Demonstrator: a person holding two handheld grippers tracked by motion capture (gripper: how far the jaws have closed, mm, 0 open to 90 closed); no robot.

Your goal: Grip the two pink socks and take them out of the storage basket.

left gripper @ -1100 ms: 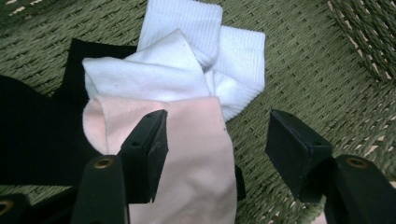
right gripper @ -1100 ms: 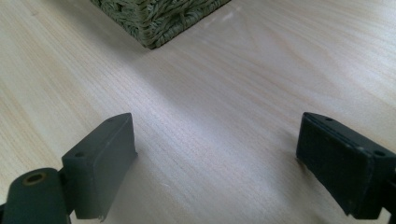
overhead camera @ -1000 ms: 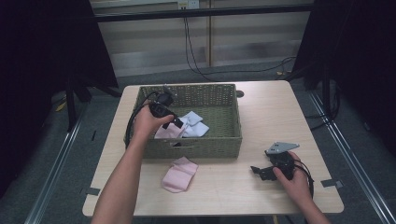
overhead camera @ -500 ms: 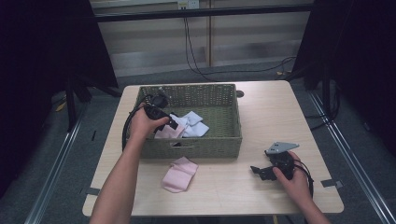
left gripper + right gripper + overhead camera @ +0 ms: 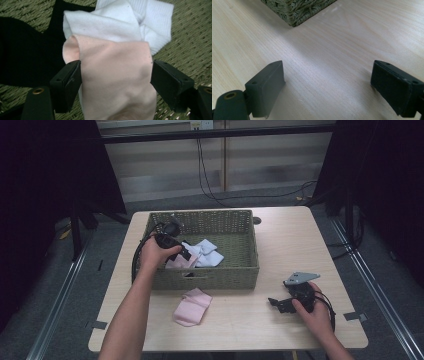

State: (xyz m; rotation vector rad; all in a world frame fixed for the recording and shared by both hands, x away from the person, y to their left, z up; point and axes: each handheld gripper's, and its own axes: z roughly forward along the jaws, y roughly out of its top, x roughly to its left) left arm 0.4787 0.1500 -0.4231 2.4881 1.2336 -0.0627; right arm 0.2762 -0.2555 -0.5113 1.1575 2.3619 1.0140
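So my left gripper [image 5: 115, 75] was down inside the woven basket [image 5: 250, 270], near its front left corner, with the pink cloth [image 5: 117, 82] sitting between the jaws. Compared with a second before, the jaws had just been opening; at this point they stood wide, each pad right at an edge of the cloth without squeezing it, so the cloth lay loose on the basket floor, on top of a white cloth [image 5: 125, 22] and next to something black [image 5: 30, 55] at the left of the left gripper view. From the high view my left hand [image 5: 155, 252] had barely shifted, maybe a touch toward the basket's left wall. A second pink cloth [image 5: 192, 306] was folded on the table [image 5: 300, 235] just in front of the basket, same spot as before, not touched by anything. My right gripper [image 5: 327, 82] hadn't budged: it sat low over the bare wood at the right front of the table, well apart from the basket, fingers spread wide with nothing between them, a corner of the basket visible ahead in the right gripper view.
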